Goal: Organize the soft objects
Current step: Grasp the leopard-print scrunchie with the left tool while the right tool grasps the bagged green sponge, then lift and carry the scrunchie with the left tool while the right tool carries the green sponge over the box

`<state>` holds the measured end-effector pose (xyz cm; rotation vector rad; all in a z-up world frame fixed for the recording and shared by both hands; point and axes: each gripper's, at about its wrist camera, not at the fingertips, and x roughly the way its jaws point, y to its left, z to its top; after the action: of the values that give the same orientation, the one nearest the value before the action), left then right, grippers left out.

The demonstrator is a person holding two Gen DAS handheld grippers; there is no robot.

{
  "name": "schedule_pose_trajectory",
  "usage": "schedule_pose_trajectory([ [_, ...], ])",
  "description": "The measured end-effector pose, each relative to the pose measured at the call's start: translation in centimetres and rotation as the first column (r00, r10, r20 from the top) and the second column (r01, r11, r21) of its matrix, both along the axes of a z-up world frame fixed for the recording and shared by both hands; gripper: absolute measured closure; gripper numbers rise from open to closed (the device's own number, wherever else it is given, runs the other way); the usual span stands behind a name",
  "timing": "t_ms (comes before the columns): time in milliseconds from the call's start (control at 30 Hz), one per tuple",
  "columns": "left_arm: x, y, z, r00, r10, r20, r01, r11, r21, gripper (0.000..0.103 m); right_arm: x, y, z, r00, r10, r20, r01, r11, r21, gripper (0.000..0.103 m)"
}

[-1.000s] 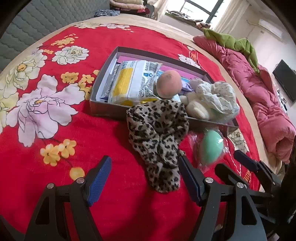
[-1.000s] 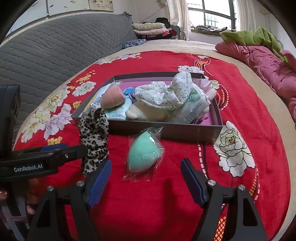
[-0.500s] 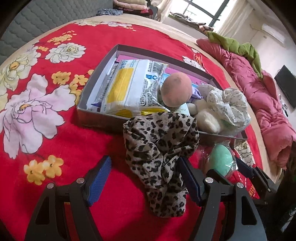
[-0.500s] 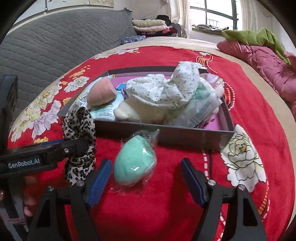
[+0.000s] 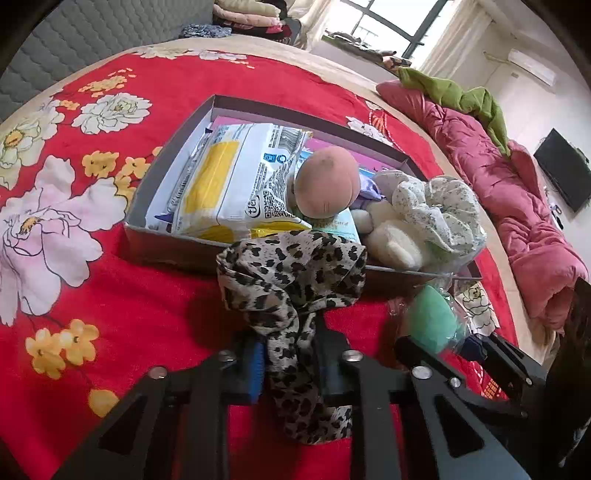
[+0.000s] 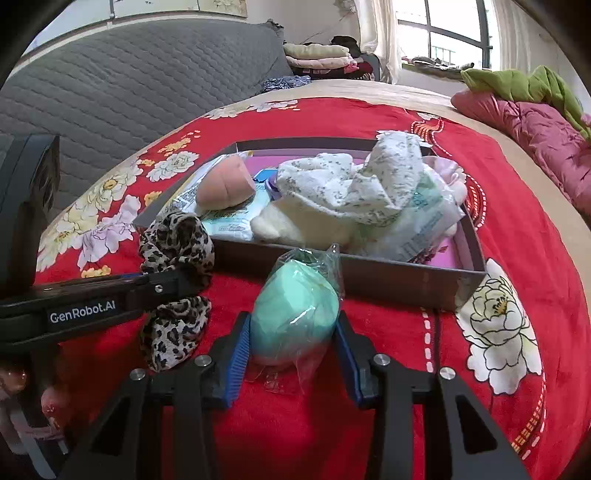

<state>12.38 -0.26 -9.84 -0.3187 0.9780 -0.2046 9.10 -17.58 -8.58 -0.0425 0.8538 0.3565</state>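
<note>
The left gripper (image 5: 290, 360) has just closed, pinching the crinkled leopard-print fabric scrunchie (image 5: 291, 291). The right gripper (image 6: 293, 341), jaws just narrowed, squeezes the smooth, egg-shaped mint sponge (image 6: 293, 314) in crinkly clear plastic. Ahead lies the shallow grey box (image 6: 388, 275).

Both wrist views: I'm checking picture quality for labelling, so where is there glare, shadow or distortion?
Left wrist view: window blown out, bed edge bowed by fisheye, dark shadow under the leopard scarf. Right wrist view: sharp, glare streaks on the green sponge wrapper.
</note>
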Motion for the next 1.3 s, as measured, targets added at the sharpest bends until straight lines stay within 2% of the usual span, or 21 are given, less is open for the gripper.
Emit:
schedule_pose_trajectory([
  [133,-0.6,0.3,1.3,1.0,-0.009,0.028,0.01,1.0,-0.018,0.085,-0.3,-0.7,0.7,1.0,-0.016,0.002,0.016,1.0,0.027,0.059],
  [300,-1.6,1.8,3.5,0.996,0.027,0.083,-0.023,0.999,-0.044,0.085,-0.9,-1.5,2.1,0.999,-0.029,0.022,0.028,0.998,0.049,0.059],
  [567,-2.9,3.0,8.1,0.978,0.06,0.201,-0.055,0.998,-0.035,0.085,-1.5,-2.4,5.5,0.995,-0.046,0.092,0.036,0.994,0.103,0.059],
  [733,-2.5,3.4,9.7,0.968,0.069,0.243,-0.066,0.998,-0.018,0.085,-1.5,-2.2,7.3,0.988,-0.037,0.15,0.025,0.996,0.081,0.059],
  [967,-0.7,6.5,10.8,0.957,0.131,0.259,-0.13,0.991,-0.022,0.085,-0.1,-1.8,9.3,0.98,-0.043,0.193,0.022,0.994,0.112,0.059],
  [1067,0.4,6.9,11.2,0.958,0.122,0.259,-0.13,0.991,0.017,0.085,0.6,-1.2,10.0,0.977,-0.043,0.209,0.018,0.992,0.123,0.059],
  [1300,3.2,6.9,10.3,0.966,0.106,0.237,-0.117,0.992,0.036,0.085,2.4,0.9,10.3,0.977,-0.026,0.213,-0.001,0.992,0.125,0.059],
])
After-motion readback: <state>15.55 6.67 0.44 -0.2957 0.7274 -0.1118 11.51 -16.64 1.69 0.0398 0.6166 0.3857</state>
